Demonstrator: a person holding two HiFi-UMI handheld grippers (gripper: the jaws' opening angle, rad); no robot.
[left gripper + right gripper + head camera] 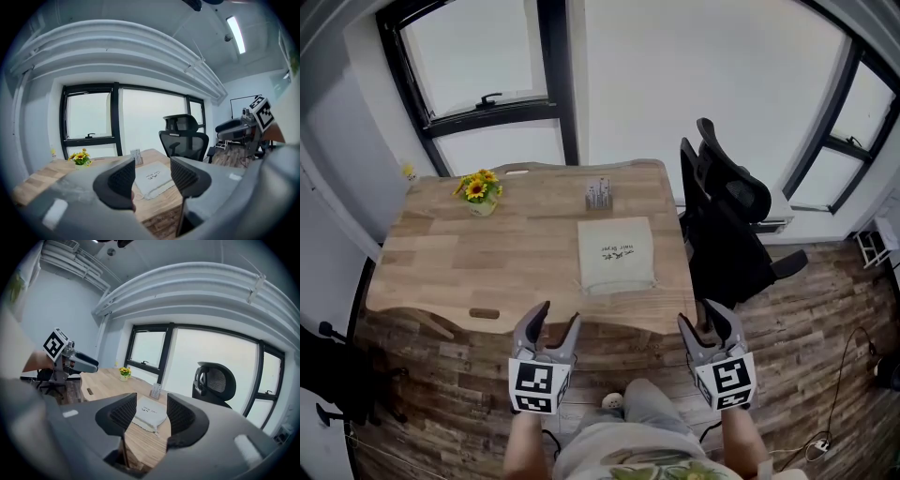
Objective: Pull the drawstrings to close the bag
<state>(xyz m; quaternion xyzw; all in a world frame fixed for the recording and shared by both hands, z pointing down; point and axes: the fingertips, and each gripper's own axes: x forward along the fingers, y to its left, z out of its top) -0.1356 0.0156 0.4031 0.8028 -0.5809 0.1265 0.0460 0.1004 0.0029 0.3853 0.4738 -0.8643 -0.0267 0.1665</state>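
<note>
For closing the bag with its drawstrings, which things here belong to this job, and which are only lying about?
Belong to the job:
- cloth bag, lying flat on the table
- left gripper, open, empty
- right gripper, open, empty

Only lying about:
- yellow flowers
- small grey holder
- black office chair
- wooden table (only the support)

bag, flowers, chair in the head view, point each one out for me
bag (617,253): head view, middle of the cloth, on the print.
flowers (476,187): head view, on the yellow blooms.
chair (724,255): head view, on the black seat.
</note>
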